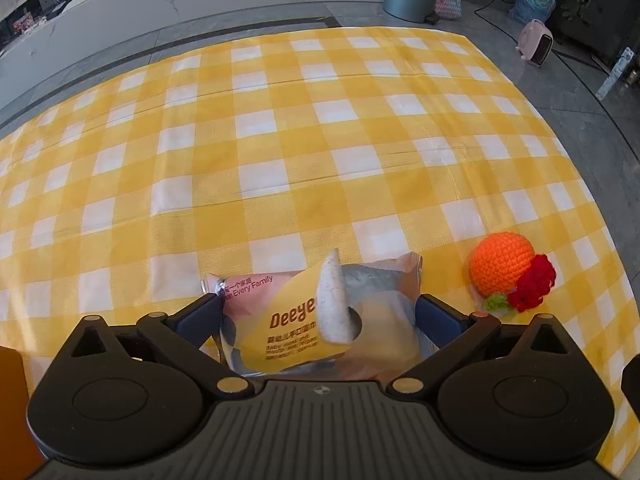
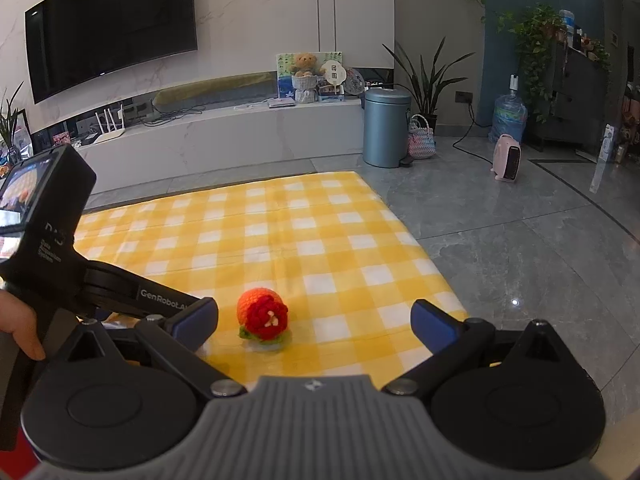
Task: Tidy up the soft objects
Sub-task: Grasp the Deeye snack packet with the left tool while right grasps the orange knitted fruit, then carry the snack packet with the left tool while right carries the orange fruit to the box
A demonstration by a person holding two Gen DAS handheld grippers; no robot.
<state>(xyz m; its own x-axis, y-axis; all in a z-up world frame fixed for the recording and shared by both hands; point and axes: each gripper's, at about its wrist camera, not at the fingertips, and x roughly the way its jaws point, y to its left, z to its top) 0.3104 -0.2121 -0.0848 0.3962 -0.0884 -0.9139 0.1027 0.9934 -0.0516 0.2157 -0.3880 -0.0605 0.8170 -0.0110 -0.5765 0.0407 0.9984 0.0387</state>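
A pack of wet wipes (image 1: 280,320), yellow and pink with its white seal flap (image 1: 332,296) lifted, lies on the yellow checked cloth (image 1: 320,140). My left gripper (image 1: 318,312) is open wide around the pack, its blue pads just outside the two ends. To the right lies a crocheted orange (image 1: 502,264) with a red flower and a green leaf. In the right wrist view the same crocheted orange (image 2: 262,316) sits on the cloth (image 2: 280,232) just ahead of my open right gripper (image 2: 314,320), which holds nothing. A hand (image 2: 24,336) holds the left gripper's body (image 2: 52,240).
The cloth lies on a grey tiled floor (image 2: 520,260). Beyond its far edge stand a blue-grey bin (image 2: 386,128), a woven bag (image 2: 420,140), a pink heater (image 2: 508,158) and a water bottle (image 2: 509,114). An orange-brown object (image 1: 12,400) shows at the left edge.
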